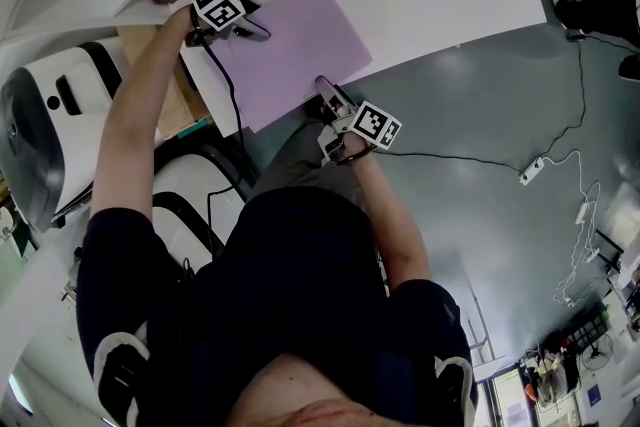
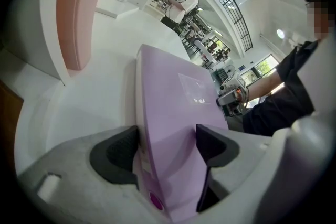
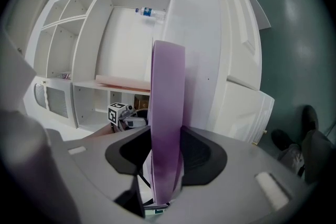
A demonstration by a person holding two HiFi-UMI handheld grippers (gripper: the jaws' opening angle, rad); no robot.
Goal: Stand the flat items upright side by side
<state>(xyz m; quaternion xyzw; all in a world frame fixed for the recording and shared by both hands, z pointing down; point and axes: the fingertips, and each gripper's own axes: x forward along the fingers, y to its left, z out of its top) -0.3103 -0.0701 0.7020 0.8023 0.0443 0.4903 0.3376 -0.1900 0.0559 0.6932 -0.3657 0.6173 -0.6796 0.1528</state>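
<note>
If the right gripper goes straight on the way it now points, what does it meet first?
The flat purple item, which is held between its jaws. Beyond it, probably the white shelf unit, though depth is unclear.

In the head view, the left hand-held gripper (image 1: pixel 238 23) is mostly hiding under its marker cube (image 1: pixel 218 1) at the purple folder's (image 1: pixel 285 50) top-left corner. The folder's near end is running off the bottom edge in both gripper views.

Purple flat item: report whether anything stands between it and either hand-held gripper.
Nothing visible does. The purple flat item sits directly between the jaws of the left hand-held gripper and the right hand-held gripper, and both are clamped on it.
</note>
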